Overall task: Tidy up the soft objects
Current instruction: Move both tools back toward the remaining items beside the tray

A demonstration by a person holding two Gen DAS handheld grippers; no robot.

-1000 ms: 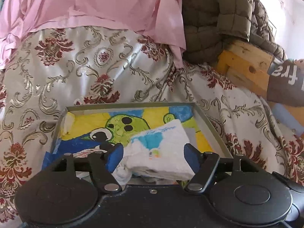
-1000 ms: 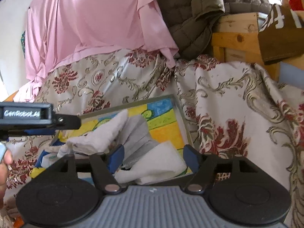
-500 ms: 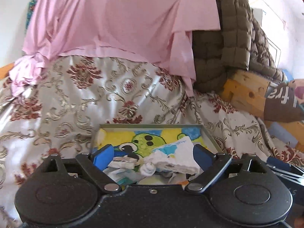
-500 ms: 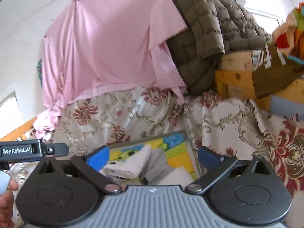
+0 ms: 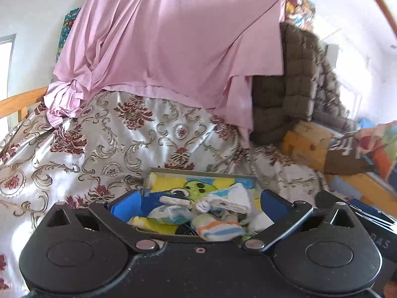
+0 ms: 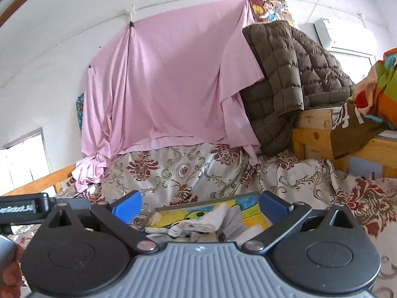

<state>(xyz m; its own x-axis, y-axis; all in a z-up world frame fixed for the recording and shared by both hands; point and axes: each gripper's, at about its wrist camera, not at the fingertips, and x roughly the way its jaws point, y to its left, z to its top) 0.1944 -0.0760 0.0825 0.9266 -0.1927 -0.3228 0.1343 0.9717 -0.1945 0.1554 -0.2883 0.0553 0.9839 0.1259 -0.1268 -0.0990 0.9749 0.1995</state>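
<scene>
The left gripper [image 5: 198, 204] stands with its blue pads spread wide and nothing pressed between them, its jaws having just been opening; the right gripper [image 6: 199, 204] is likewise spread wide and holds nothing. Both hover above a shallow tray [image 5: 203, 172] with a grey rim and a bright yellow, blue and green cartoon lining, which rests on a bed covered by a silvery floral cloth [image 5: 99, 149]. The soft things lie heaped in the tray's near half. A folded white cloth with a blue patch [image 5: 230, 198] lies with its long axis running across the left wrist view, rising slightly to the right. Just in front of it, a small striped sock [image 5: 218, 228] in orange, blue and white also lies crosswise. In the right wrist view a rolled white cloth [image 6: 198, 221] runs from lower left to upper right. Behind the bed hang a pink sheet [image 6: 168, 87] and a brown quilted jacket [image 6: 285, 79].
</scene>
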